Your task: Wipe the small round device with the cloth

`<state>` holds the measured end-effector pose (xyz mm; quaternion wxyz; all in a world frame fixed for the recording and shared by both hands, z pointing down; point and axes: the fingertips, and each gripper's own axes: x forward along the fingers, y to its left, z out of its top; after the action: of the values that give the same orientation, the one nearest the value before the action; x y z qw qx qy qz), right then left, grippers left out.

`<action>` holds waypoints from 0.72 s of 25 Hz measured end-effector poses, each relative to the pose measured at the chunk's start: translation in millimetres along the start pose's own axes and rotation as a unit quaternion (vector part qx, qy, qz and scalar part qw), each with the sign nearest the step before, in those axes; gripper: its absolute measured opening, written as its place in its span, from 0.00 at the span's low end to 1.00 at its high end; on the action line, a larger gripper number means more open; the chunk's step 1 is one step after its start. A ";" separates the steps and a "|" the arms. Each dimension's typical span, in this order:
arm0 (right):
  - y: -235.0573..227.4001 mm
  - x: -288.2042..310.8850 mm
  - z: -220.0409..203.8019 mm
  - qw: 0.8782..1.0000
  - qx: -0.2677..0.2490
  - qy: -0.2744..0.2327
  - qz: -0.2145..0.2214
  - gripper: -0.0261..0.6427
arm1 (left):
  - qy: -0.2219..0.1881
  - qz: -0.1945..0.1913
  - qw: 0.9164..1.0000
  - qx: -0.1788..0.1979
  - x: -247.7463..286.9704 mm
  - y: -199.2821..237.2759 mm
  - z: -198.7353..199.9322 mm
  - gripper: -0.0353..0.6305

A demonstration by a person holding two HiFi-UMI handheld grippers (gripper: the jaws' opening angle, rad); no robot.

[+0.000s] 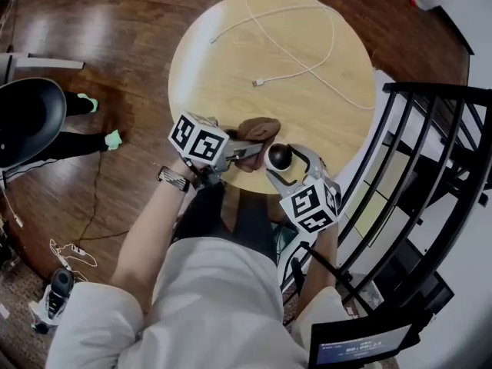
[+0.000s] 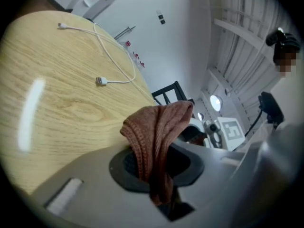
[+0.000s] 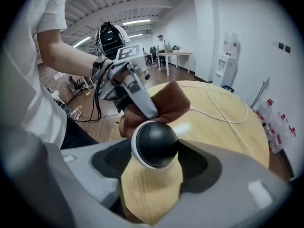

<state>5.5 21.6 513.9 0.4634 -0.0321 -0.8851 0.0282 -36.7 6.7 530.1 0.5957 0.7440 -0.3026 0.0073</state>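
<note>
Round light-wood table [image 1: 231,60] on a dark wooden floor [image 1: 115,44], in an open white-walled room. Over the table's near edge, the right gripper [image 1: 286,162] is clamped on the small round device [image 1: 279,157], a glossy black dome with a white rim. Just behind it, the left gripper [image 1: 256,149] is closed on a bunched brown cloth [image 1: 260,129]. Farther off, a white USB cable [image 1: 307,60] lies looped on the tabletop.

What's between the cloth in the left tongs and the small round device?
Nothing visible. The cloth, clamped in the left tongs, sits right beside the small round device, which the right tongs grip. No obstacle shows between them; whether cloth and device actually touch can't be told.
</note>
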 end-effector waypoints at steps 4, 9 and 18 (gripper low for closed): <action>-1.1 -2.3 2.5 1.000 0.008 -0.006 -0.016 0.50 | 0.022 0.027 0.999 0.010 10.6 22.3 -2.6 0.16; -0.8 -5.6 5.2 0.998 0.035 -0.030 -0.052 0.50 | 0.062 0.050 0.996 0.032 23.1 35.3 3.0 0.16; -1.6 -6.2 -2.1 0.987 0.109 -0.027 -0.116 0.50 | 0.058 0.149 0.984 0.079 22.7 40.2 10.0 0.17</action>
<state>10.6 19.6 510.1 0.4398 0.1224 -0.8869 0.0715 -40.2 -16.5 571.1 0.5443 0.7335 -0.3732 0.1626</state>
